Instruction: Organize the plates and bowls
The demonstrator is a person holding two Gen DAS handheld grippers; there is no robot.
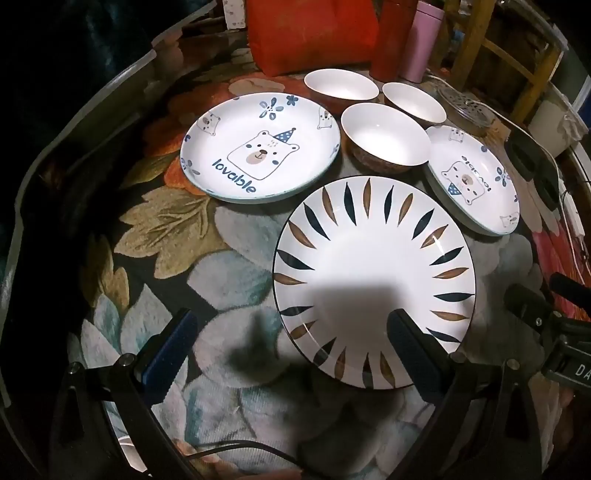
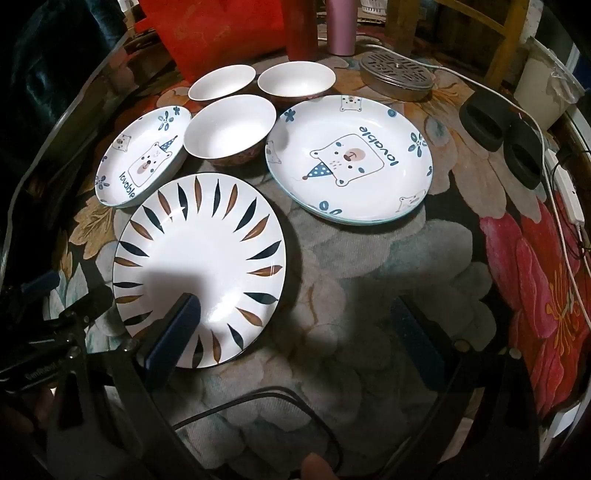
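Observation:
A leaf-patterned plate point(image 1: 373, 273) point(image 2: 201, 266) lies nearest on the floral table. Two bear "lovable" plates lie behind it, one at the left point(image 1: 258, 147) point(image 2: 142, 157) and one at the right point(image 1: 474, 181) point(image 2: 349, 158). Three white-lined bowls point(image 1: 386, 136) point(image 2: 229, 127) stand between and behind them. My left gripper point(image 1: 291, 332) is open, its right finger over the leaf plate's near rim. My right gripper point(image 2: 295, 321) is open, its left finger over the leaf plate's right side, its right finger over bare table. Neither holds anything.
A red bag point(image 1: 310, 33), a red bottle point(image 1: 391, 37) and a pink bottle point(image 2: 340, 26) stand at the back. A round metal lid point(image 2: 397, 79), two black rings point(image 2: 517, 155) and a white cable with a power strip point(image 2: 565, 199) lie at the right.

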